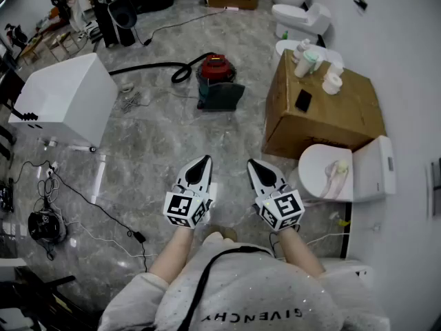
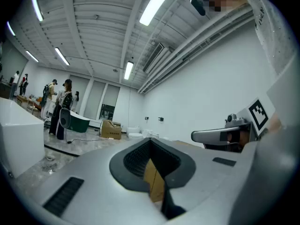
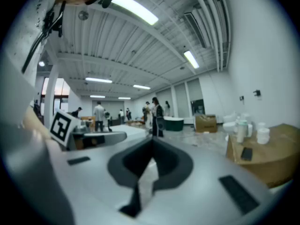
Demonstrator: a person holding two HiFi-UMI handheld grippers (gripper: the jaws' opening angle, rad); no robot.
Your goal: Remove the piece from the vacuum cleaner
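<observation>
we hold the left gripper (image 1: 198,173) and right gripper (image 1: 265,176) closed and empty. the vacuum (image 1: 218,81) stands far ahead; its hose (image 1: 153,67) could trip us while approaching.

Both bare forearms reach forward side by side; the left gripper (image 1: 200,165) and right gripper (image 1: 258,167) point ahead, jaws together, empty.

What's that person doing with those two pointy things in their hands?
A person holds a gripper in each hand, pointed forward. The left gripper and the right gripper are both shut and empty. The vacuum cleaner, red on top with a black hose, sits on the floor further ahead, and neither gripper touches it.
</observation>
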